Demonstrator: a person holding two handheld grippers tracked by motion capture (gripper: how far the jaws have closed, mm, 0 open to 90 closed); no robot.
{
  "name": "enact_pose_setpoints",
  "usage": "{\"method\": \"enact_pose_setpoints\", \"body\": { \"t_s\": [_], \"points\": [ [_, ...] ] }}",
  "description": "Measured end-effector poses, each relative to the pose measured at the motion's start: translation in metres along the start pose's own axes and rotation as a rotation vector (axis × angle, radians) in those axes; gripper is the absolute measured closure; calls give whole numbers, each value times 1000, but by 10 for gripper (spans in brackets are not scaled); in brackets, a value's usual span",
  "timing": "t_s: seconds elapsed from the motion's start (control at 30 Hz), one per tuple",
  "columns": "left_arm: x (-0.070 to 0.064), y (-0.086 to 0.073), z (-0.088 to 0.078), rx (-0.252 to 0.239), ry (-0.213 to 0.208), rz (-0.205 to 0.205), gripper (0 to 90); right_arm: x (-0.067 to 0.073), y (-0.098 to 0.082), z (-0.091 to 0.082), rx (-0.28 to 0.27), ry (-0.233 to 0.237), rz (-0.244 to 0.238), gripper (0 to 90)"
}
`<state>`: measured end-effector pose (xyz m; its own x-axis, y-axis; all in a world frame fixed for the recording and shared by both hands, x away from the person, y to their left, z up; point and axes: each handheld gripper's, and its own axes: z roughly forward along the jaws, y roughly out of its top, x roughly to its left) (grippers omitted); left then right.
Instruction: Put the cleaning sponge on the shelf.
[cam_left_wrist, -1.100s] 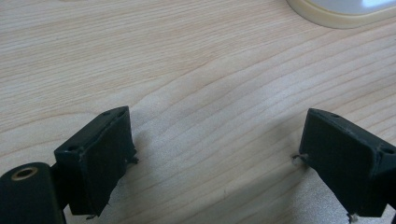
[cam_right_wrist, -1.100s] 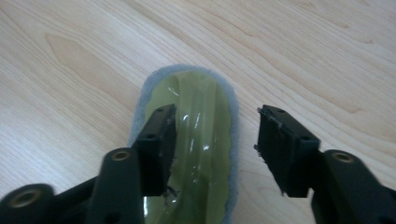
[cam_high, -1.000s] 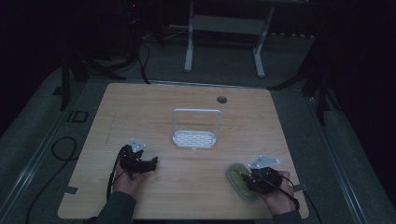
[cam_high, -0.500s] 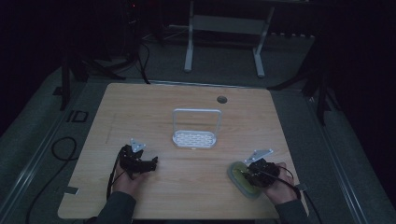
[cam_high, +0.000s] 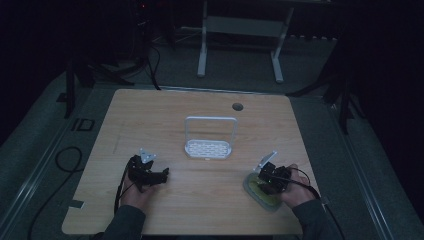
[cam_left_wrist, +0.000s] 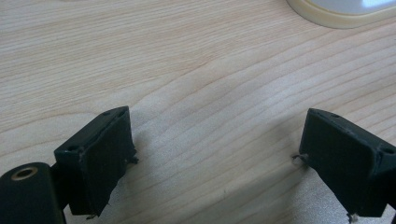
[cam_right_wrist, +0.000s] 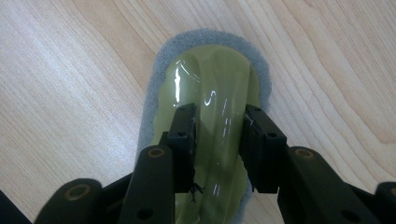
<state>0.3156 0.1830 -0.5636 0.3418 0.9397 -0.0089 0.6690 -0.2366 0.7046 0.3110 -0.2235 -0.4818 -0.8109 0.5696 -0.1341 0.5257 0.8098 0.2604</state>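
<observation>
Resting on worktop: left claw, jaws wide, empty; right claw clamping green-handled scrubber; white rack mid-worktop.

We see a table of pale, matt wood with fine grain. The scrubber's olive handle is glossy plastic; its grey pad looks rough, fibrous.

I see a light wooden tabletop with rounded corners and a round hole near its far edge. A white rack with a tall hoop handle stands near its middle. At my near right a grey-edged, olive-green scrubber pad lies flat on the wood grain. Dark floor surrounds it.
</observation>
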Motion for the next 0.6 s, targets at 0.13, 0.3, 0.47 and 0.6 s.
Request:
{"method": "enact_pose_setpoints", "body": {
  "t_s": [0.13,0.3,0.47,0.6],
  "points": [
    [0,0,0,0,0,0,98,-1,3,1,14,11,-17,679],
    [0,0,0,0,0,0,98,-3,8,1,47,15,-50,679],
    [0,0,0,0,0,0,98,-4,9,2,61,17,-72,706],
    [0,0,0,0,0,0,98,-3,10,1,60,7,-98,710]
  ]
}}
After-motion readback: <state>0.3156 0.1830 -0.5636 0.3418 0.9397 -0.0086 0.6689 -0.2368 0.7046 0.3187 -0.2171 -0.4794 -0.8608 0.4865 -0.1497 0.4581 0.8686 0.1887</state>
